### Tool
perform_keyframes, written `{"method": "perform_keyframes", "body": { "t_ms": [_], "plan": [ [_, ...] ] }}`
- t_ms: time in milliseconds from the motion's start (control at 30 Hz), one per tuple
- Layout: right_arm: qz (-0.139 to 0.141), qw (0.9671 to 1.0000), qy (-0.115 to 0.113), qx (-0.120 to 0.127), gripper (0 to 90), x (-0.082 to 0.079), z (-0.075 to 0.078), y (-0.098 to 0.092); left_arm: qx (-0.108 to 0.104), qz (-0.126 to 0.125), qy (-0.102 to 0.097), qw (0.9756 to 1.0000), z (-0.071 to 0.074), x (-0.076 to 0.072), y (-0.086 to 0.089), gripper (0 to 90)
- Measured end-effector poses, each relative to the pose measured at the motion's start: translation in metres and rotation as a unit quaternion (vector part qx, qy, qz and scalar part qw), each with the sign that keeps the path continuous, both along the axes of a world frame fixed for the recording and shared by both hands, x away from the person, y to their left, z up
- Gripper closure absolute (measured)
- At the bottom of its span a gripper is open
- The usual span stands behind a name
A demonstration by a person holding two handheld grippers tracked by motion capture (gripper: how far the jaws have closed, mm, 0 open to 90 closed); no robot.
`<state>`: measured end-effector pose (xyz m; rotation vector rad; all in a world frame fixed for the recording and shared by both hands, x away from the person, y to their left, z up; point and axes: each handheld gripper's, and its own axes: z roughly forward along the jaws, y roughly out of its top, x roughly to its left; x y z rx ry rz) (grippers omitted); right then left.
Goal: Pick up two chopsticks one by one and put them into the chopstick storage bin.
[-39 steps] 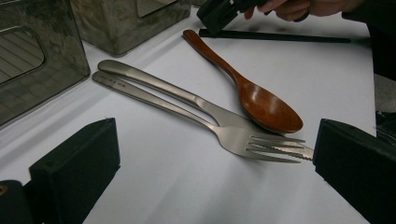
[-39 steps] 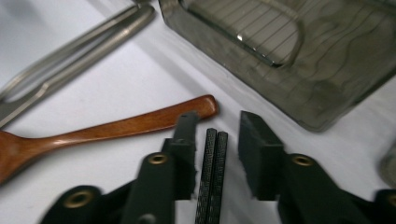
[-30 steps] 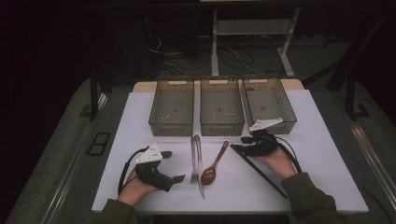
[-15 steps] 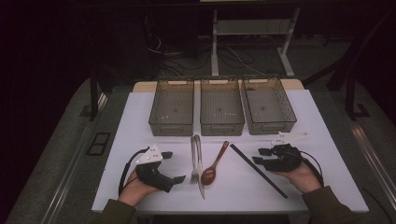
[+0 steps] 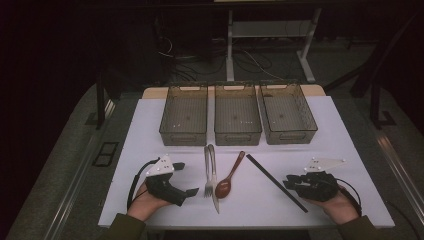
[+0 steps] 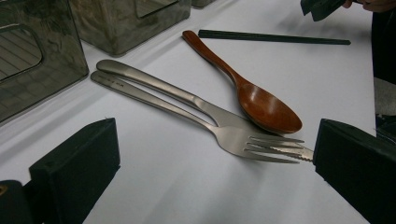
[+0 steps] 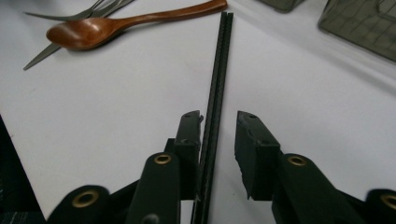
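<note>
We see a glossy brown wooden spoon [image 6: 261, 105], a brushed metal fork [image 6: 233, 137] and knife [image 6: 154, 84], matt black ridged chopsticks [image 7: 215, 84], smoky translucent plastic bins [image 5: 238, 112], and a smooth matt white tabletop [image 5: 350, 145].

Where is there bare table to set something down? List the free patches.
Free: the strip left of the left bin, the strip right of the right bin, and the patch between the spoon and the chopsticks. Crowded: the middle front, where fork, knife and spoon lie touching.
</note>
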<state>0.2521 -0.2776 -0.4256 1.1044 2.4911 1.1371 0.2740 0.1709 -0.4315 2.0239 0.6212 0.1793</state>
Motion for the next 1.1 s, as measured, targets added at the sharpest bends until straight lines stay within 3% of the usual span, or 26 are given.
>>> {"method": "perform_keyframes", "body": {
  "t_ms": [433, 1000, 1100],
  "plan": [
    [0.009, 0.999, 0.029, -0.035, 82.3, 0.006, -0.014, 0.011, -0.001, 0.0, 0.003, 1.0, -0.001, -0.001, -0.001, 0.0],
    [-0.005, 0.9979, 0.025, -0.06, 83.0, 0.009, -0.017, 0.006, 0.0, -0.001, 0.0, 1.0, 0.0, 0.0, 0.0, 0.0],
    [-0.008, 0.9982, 0.024, -0.054, 82.9, 0.01, -0.017, 0.006, -0.004, 0.001, 0.001, 1.0, -0.001, -0.001, -0.001, 0.0]
  ]
}}
